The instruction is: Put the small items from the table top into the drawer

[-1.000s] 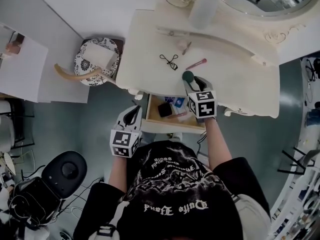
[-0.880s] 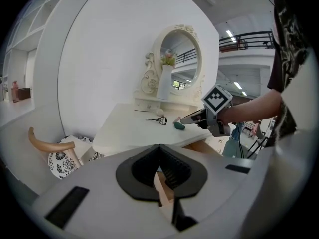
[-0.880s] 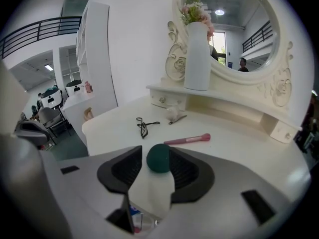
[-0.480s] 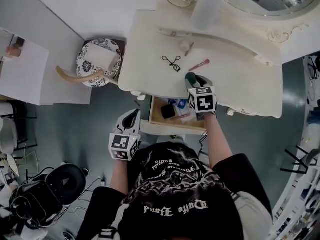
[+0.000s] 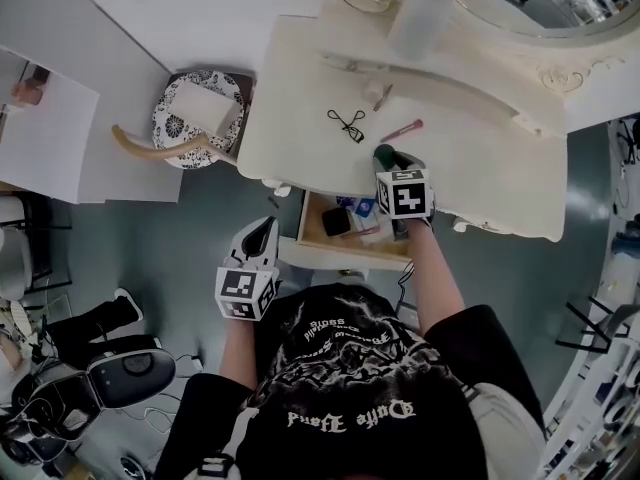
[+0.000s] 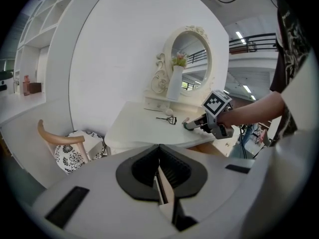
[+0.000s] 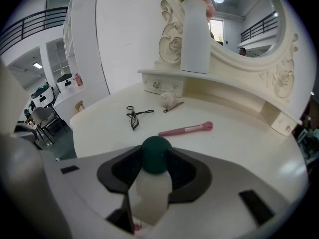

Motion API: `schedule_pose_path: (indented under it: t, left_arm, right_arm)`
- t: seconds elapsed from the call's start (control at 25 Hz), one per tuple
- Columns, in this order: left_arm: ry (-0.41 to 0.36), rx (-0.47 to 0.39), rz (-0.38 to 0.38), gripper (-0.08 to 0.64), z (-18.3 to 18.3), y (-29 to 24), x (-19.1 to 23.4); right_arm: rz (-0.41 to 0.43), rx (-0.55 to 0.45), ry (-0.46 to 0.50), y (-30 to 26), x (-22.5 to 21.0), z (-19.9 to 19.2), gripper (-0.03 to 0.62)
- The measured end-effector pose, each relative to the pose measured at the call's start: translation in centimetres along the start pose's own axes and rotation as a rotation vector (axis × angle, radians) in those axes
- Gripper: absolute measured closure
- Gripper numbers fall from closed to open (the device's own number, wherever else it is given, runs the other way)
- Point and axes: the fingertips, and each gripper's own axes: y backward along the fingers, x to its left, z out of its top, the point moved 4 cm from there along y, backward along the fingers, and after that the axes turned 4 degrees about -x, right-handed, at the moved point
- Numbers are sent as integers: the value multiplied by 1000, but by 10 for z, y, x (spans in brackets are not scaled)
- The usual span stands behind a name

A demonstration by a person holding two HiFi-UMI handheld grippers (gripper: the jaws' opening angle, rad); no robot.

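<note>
My right gripper [image 5: 386,157] is shut on a white bottle with a dark green cap [image 7: 156,156], held over the table's front edge just above the open drawer [image 5: 313,240]. The drawer holds several small items. On the table top [image 5: 480,173] lie a black eyelash curler [image 7: 133,116], a pink brush [image 7: 185,129] and a small round puff with a thin stick [image 7: 168,99]. My left gripper [image 5: 262,230] hangs left of the drawer, shut and with nothing in it [image 6: 162,183].
A white vase [image 7: 195,34] and an ornate mirror stand on the raised shelf at the table's back. A chair with a patterned cushion [image 5: 195,118] stands left of the table. A black device [image 5: 125,376] and cables lie on the floor at the lower left.
The right gripper with the bottle has sunk a little at the table's front edge. The left gripper has kept its place. A person's foot has come into view at the lower left.
</note>
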Motion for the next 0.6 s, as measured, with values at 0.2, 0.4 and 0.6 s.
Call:
schedule_pose_path:
  t: [0.2, 0.4, 0.6]
  left_arm:
    - [29, -8, 1, 545, -2, -2, -1]
    - [-9, -1, -16, 545, -1, -5, -8]
    - [22, -22, -8, 545, 2, -3, -8]
  right_arm:
    - [-8, 7, -16, -1, 2, 0, 456]
    - [-2, 1, -9, 0, 0, -2, 485]
    - [-16, -10, -19, 2, -5, -2, 543]
